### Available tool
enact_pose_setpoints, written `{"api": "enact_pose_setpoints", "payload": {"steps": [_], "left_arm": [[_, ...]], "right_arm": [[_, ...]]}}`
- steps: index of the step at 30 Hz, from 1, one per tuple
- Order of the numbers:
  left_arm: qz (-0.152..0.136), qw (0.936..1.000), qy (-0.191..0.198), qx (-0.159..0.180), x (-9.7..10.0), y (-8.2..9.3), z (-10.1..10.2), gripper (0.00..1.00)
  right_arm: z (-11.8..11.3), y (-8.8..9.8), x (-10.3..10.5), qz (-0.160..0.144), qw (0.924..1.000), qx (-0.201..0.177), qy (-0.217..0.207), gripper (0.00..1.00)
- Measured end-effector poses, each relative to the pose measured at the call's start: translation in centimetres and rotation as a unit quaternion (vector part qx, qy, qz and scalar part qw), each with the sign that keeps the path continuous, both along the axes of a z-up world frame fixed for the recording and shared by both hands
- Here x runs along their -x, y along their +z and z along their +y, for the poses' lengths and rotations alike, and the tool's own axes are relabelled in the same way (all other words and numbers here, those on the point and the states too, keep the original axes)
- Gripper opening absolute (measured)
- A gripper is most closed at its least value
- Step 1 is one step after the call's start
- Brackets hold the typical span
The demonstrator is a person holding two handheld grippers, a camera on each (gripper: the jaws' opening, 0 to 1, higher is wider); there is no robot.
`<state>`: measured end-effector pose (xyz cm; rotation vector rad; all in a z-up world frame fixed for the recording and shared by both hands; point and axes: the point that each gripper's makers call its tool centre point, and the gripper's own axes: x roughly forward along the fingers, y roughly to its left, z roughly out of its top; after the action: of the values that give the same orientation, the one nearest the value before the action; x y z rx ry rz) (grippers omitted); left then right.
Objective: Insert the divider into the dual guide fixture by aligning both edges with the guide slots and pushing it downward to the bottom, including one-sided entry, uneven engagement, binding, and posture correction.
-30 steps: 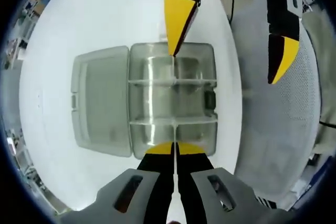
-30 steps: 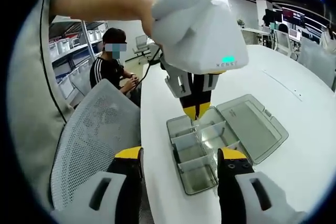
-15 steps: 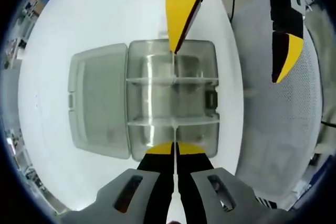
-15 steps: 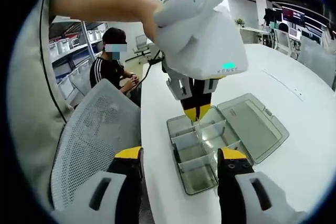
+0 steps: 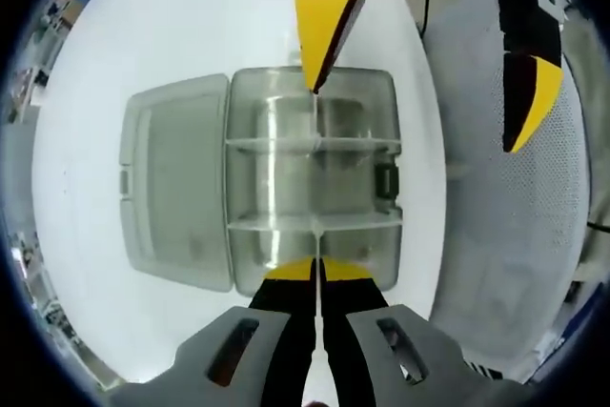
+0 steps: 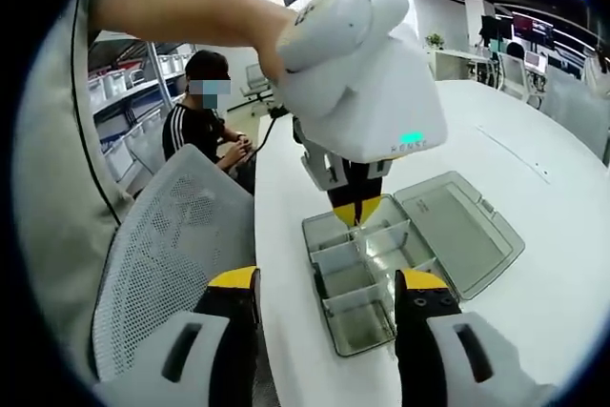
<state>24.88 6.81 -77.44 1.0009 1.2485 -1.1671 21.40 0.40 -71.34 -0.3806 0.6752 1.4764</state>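
Pinching the clear divider point(image 5: 315, 140), the left gripper point(image 5: 316, 271) has its jaws closed; the divider stands lengthwise in the box point(image 5: 381, 102), mid-table, depth uncertain. Right gripper point(image 6: 324, 297) hovers wide open, empty.

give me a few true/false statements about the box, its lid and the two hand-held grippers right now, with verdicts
1. The box has its lid shut over the compartments. False: the lid lies open flat beside the box on the table.
2. The left hand-held gripper has its jaws together at the box's near edge. True.
3. The right hand-held gripper is shut. False: its jaws stand wide apart.
4. Dividers split the box into compartments. True.
5. A mesh chair stands beside the table. True.
6. In the right gripper view, the left hand-held gripper hangs over the lid. False: it hangs over the compartments.
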Motion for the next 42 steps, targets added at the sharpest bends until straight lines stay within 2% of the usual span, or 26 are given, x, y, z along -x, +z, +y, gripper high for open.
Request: {"api": "enact_pose_setpoints", "payload": {"steps": [14, 42], "left_arm": [[0.006, 1.0, 0.008, 0.0, 0.0, -0.36, 0.01, 0.0], [0.0, 0.9999, 0.014, 0.0, 0.01, -0.64, 0.0, 0.0]], "right_arm": [[-0.27, 0.04, -0.07, -0.001, 1.0, 0.003, 0.0, 0.54], [-0.38, 0.39, -0.09, -0.008, 1.0, 0.004, 0.001, 0.54]]}}
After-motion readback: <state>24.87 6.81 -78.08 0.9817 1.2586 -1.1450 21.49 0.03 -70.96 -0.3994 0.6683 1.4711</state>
